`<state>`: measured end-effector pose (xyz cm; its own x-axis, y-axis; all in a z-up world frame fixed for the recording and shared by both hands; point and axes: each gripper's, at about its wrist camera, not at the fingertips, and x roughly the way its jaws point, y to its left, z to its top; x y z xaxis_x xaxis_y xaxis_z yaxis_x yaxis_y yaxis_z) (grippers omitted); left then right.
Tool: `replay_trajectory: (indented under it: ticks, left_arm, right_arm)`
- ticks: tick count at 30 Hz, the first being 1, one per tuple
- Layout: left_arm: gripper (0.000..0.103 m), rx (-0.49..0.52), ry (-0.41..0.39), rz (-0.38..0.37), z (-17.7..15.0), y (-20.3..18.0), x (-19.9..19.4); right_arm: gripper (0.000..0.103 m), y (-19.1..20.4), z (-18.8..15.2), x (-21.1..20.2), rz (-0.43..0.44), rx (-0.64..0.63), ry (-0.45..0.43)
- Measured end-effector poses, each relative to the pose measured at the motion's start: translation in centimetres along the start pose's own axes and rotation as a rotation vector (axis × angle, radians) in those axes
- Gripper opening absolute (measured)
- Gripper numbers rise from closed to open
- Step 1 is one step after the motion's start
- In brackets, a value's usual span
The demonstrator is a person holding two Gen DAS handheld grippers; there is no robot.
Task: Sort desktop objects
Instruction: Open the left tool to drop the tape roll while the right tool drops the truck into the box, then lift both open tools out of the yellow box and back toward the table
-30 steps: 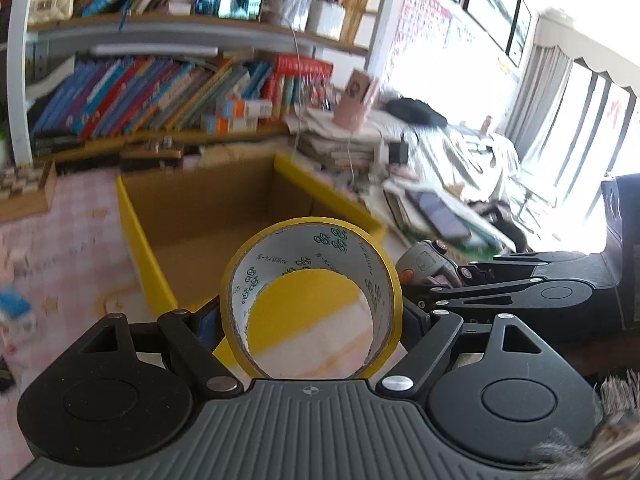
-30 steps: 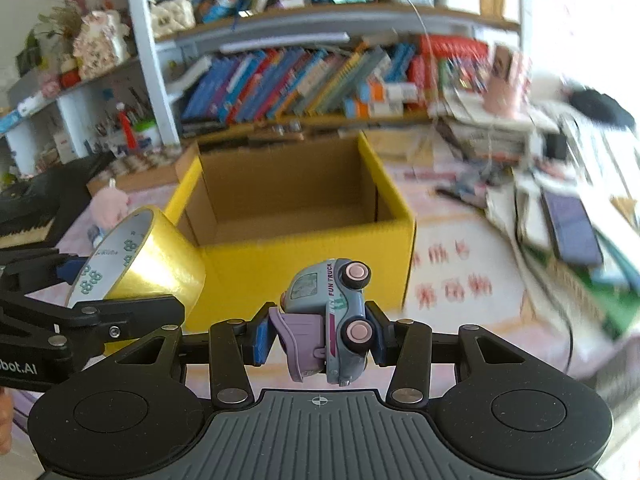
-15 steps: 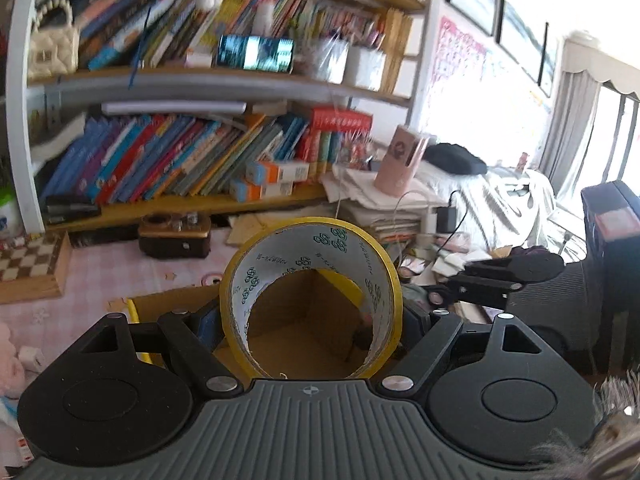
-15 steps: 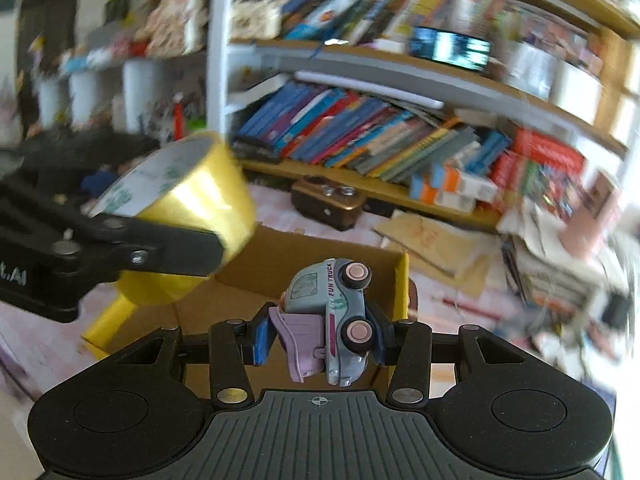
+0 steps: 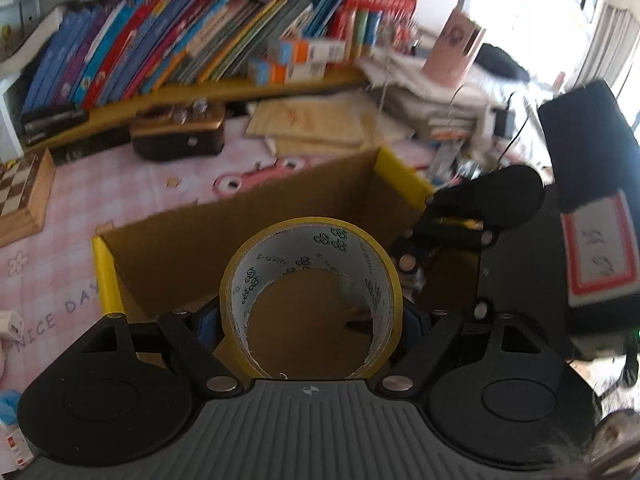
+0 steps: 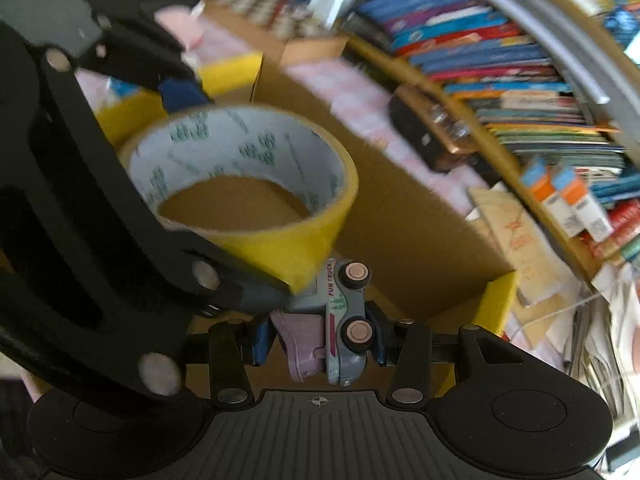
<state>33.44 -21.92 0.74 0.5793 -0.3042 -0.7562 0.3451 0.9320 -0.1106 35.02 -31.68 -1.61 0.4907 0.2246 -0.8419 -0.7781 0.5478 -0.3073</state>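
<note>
My left gripper [image 5: 310,316] is shut on a roll of yellow tape [image 5: 384,280], which it holds over the open cardboard box [image 5: 248,248] with yellow outer walls. Through the roll's hole I see the box's brown floor. My right gripper [image 6: 320,336] is shut on a small blue-and-lilac toy truck [image 6: 344,316] marked FUN TRUCK, also above the box [image 6: 400,216]. In the right wrist view the tape roll [image 6: 248,184] and the left gripper's arm hang just in front of the truck, close together. The right gripper's body shows at the right of the left wrist view.
A pink checked cloth [image 5: 72,248] covers the desk around the box. Behind stand a brown case [image 5: 180,132], a chessboard [image 5: 24,188], shelves of books [image 5: 180,40] and piles of papers [image 5: 432,96] at the right.
Both grippers have moved forward and tipped downward over the box, each keeping its object. The right gripper has rolled, so the shelves now slant across its view, and it has closed in on the left.
</note>
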Motion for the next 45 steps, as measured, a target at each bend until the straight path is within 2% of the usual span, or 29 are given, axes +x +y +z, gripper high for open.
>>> replay_trajectory:
  ticks: [3,8,10,12,13,15,19,27,31,35,39,45]
  left_arm:
    - [0.08,0.034,0.042,0.039,-0.4,-0.1,1.0]
    - [0.081,0.072,0.062,0.076,-0.2,-0.3,1.7]
    - [0.092,0.061,0.061,0.094,-0.1,-0.1,1.8]
    - [0.098,0.04,0.052,0.096,-0.1,0.3,1.7]
    - [0.102,0.03,0.037,0.086,0.0,0.5,1.5]
    - [0.103,0.03,0.009,0.087,0.0,0.4,1.1]
    - [0.103,0.027,-0.044,0.079,-0.1,0.0,-0.2]
    - [0.103,0.008,-0.198,0.046,-0.9,-0.7,-6.2]
    - [0.103,-0.001,-0.27,0.013,-1.8,-1.0,-9.4]
    - [0.103,0.011,-0.315,-0.002,-3.2,-1.2,-12.2]
    - [0.103,0.015,-0.352,-0.016,-5.2,-0.7,-15.0]
    - [0.103,-0.012,-0.379,-0.02,-9.1,1.4,-19.1]
  right_arm:
    - [0.046,-0.5,-0.1,1.1,0.035,0.006,0.048]
    - [0.046,0.0,-0.2,1.4,0.048,-0.031,0.074]
    - [0.046,0.2,-0.3,1.3,0.048,-0.035,0.072]
    - [0.047,0.1,-0.5,0.9,0.048,-0.025,0.056]
    - [0.05,0.0,-0.4,0.8,0.042,-0.02,0.049]
    - [0.055,-0.1,-0.4,0.4,0.027,-0.008,0.033]
    - [0.056,-0.6,-0.5,-0.9,0.012,0.024,-0.011]
    - [0.056,-1.4,-1.7,-5.8,-0.003,0.192,-0.127]
    - [0.056,-0.9,-2.3,-8.9,-0.038,0.254,-0.182]
    - [0.056,0.1,-3.0,-12.0,-0.084,0.323,-0.237]
    - [0.061,1.5,-3.9,-14.9,-0.135,0.417,-0.298]
    - [0.061,4.2,-5.2,-17.7,-0.177,0.543,-0.337]
